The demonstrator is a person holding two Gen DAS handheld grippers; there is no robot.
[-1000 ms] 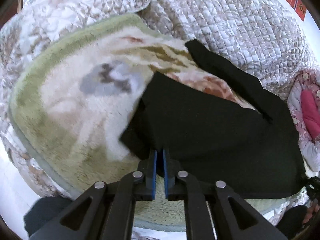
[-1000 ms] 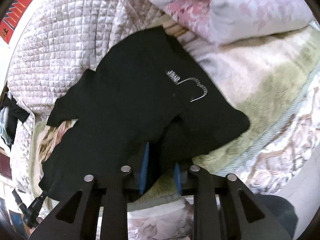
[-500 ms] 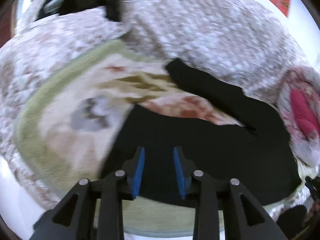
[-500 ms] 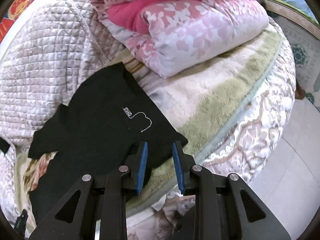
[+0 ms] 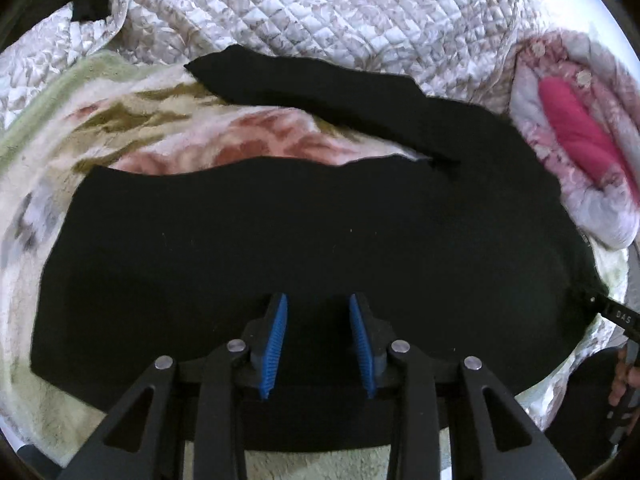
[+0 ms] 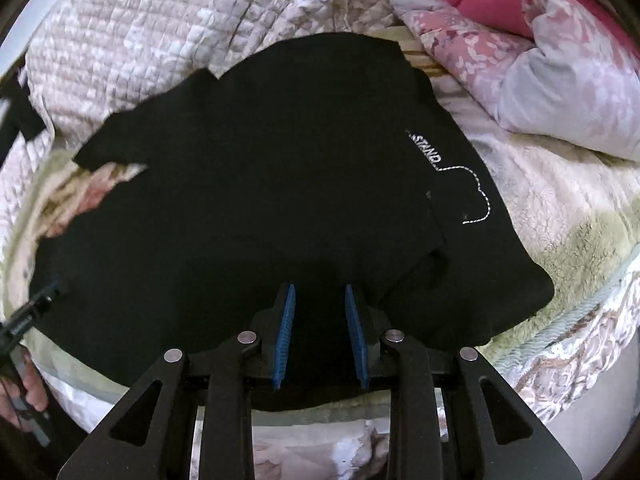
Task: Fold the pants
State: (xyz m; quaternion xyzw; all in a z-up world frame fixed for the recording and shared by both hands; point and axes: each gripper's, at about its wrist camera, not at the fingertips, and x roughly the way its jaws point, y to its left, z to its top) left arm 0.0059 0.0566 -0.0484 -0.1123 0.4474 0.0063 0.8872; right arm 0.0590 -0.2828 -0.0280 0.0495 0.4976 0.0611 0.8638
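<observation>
The black pants (image 5: 280,240) lie spread on the fleece blanket (image 5: 120,128), one leg (image 5: 320,88) reaching onto the quilt (image 5: 320,12). The left gripper (image 5: 318,336) and right gripper (image 6: 320,328) both hover over the near edge, jaws parted, gripping nothing. Folded bedding (image 6: 540,60) crowds the waist end.

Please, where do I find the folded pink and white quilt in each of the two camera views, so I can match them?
Left wrist view: the pink and white quilt lies at the right edge, upper half, beside the black pants.
Right wrist view: the quilt fills the upper right corner.
Shared landmark: the grey quilted cover behind the pants, at the top in both.
</observation>
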